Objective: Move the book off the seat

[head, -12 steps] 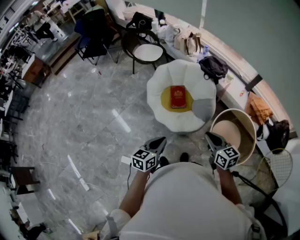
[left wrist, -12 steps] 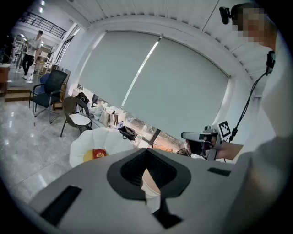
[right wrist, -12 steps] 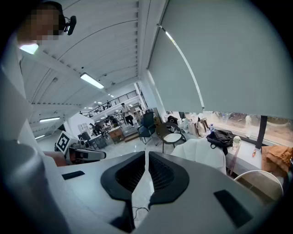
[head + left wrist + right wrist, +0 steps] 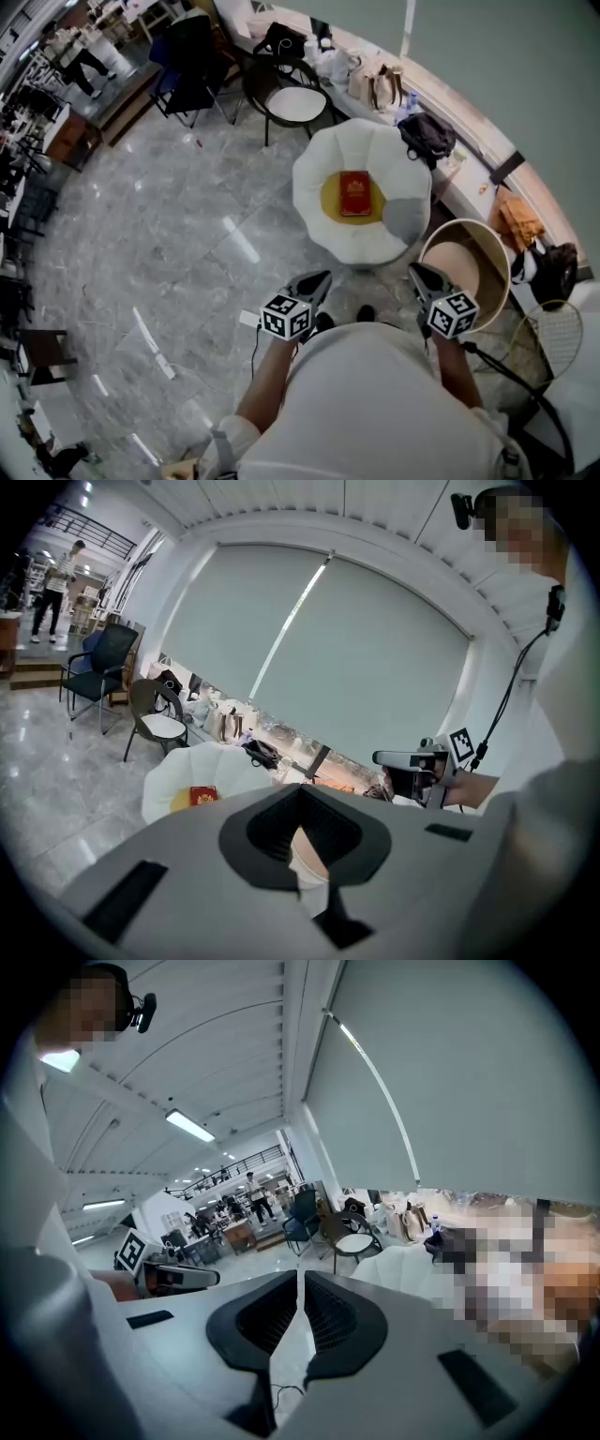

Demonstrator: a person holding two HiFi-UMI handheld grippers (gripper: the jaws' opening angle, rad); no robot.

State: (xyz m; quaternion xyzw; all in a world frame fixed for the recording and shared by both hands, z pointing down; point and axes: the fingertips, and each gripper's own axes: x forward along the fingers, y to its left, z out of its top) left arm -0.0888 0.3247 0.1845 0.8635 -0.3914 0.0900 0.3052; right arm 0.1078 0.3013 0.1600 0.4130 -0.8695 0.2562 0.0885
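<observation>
A red book (image 4: 354,194) lies flat on the yellow cushion in the middle of a white petal-shaped seat (image 4: 314,169). Both grippers are held close to the person's body, well short of the seat. My left gripper (image 4: 319,278) is shut with nothing in it, and my right gripper (image 4: 419,273) is shut and empty too. In the left gripper view the book (image 4: 202,796) shows small on the seat (image 4: 164,780) beyond my closed left gripper (image 4: 300,789). In the right gripper view the right gripper (image 4: 300,1274) has its jaws together, and the seat's white edge (image 4: 403,1265) lies ahead to the right.
A round wooden tub (image 4: 464,267) stands just right of the seat. Behind it are a black chair with a white pad (image 4: 293,101), a blue chair (image 4: 192,66), a black bag (image 4: 427,131) and other bags along a ledge. A racket (image 4: 553,337) lies at the right. The floor is grey marble.
</observation>
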